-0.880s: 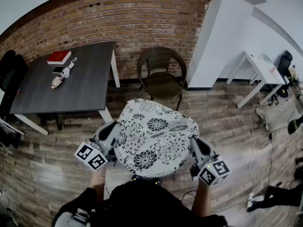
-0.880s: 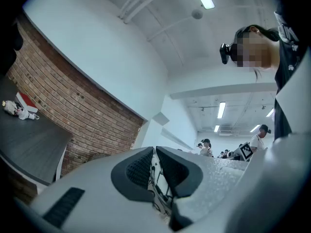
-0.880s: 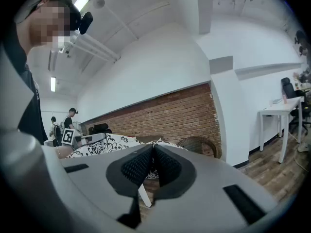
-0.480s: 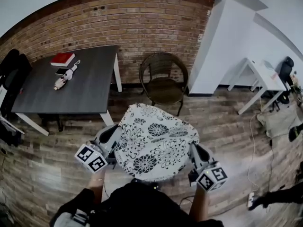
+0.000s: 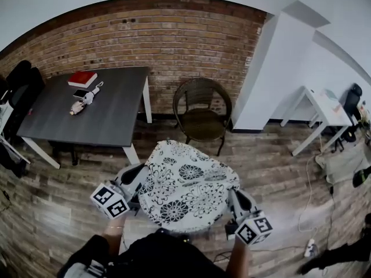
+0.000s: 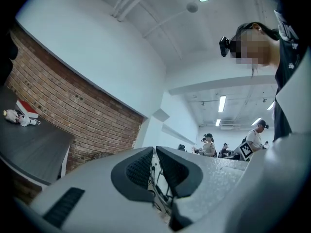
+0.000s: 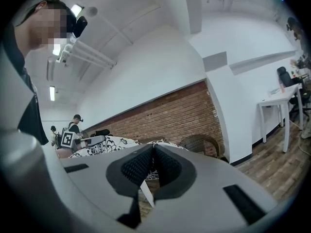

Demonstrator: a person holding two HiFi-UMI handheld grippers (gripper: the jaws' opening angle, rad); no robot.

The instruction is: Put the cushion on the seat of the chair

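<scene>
I hold a white cushion (image 5: 185,184) with black flower print flat in front of my body, above the wood floor. My left gripper (image 5: 141,177) is shut on its left edge, and the printed fabric (image 6: 156,178) shows pinched between the dark pads. My right gripper (image 5: 232,193) is shut on the right edge, with a white strip of the cushion (image 7: 146,191) between its pads. The brown wicker chair (image 5: 202,106) stands just beyond the cushion against the brick wall, its seat bare. It also shows in the right gripper view (image 7: 201,143).
A dark table (image 5: 93,112) stands left of the chair, with a red book (image 5: 82,79) and a small toy (image 5: 82,99) on it. A white pillar (image 5: 269,68) rises right of the chair, and a white table (image 5: 322,103) stands further right. Cables lie on the floor at the right.
Both grippers keep their hold on the cushion. The cushion, the grippers and the chair all sit a little lower in the head view than before.
</scene>
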